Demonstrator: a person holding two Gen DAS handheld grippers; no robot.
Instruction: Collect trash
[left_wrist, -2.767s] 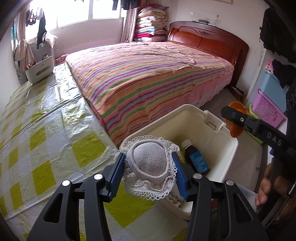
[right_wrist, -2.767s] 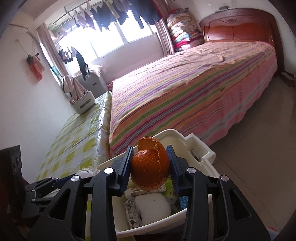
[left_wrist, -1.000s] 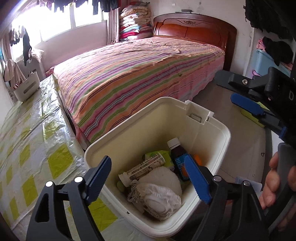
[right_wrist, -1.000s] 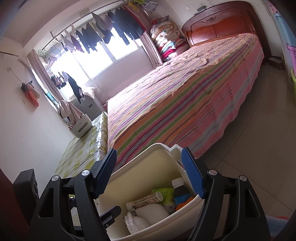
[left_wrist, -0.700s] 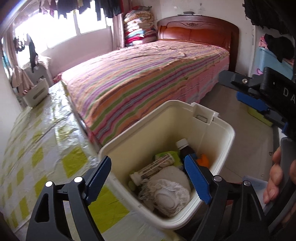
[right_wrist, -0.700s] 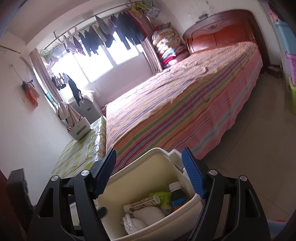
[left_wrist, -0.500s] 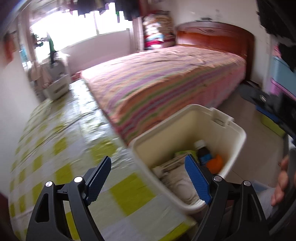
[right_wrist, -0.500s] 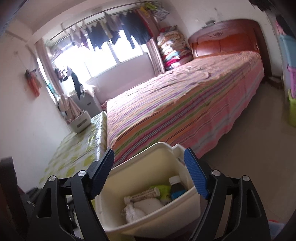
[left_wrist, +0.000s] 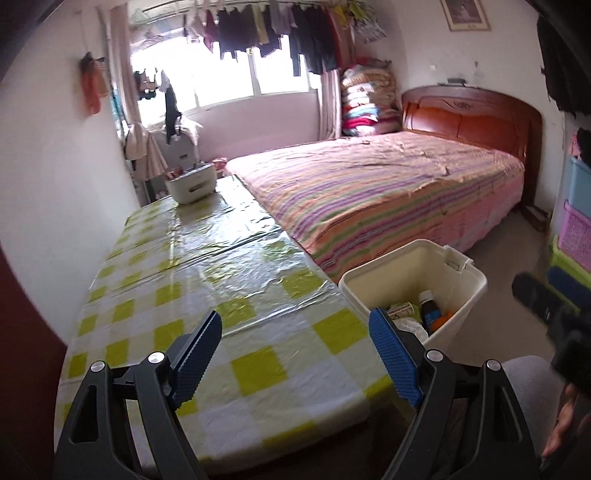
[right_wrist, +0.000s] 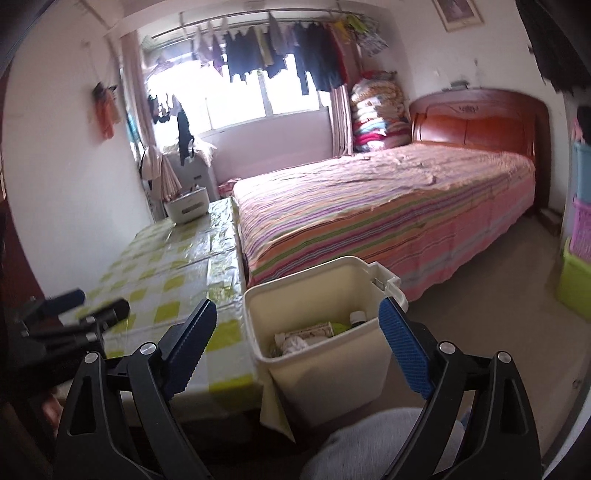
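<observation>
1. Big striped bed (left_wrist: 388, 192) fills the right side of the room, its long side running along the far right edge of the worktop (left_wrist: 207, 280), which wears a glossy yellow-and-white check cover.
2. The cream trash bin (right_wrist: 325, 365) stands on the floor, tight against the worktop's near right corner, at the foot of the bed.
3. Inside the bin: a dark bottle (left_wrist: 428, 306) with a white cap, something orange beside it, a rolled wrapper and a white lacy wad.
4. Left gripper (left_wrist: 295, 354) hovers over the worktop's near edge, jaws spread wide, nothing between them.
5. Right gripper (right_wrist: 299, 343) looks down at the bin, jaws opening and empty.
6. A small white basket (left_wrist: 190, 182) sits at the worktop's far edge.
</observation>
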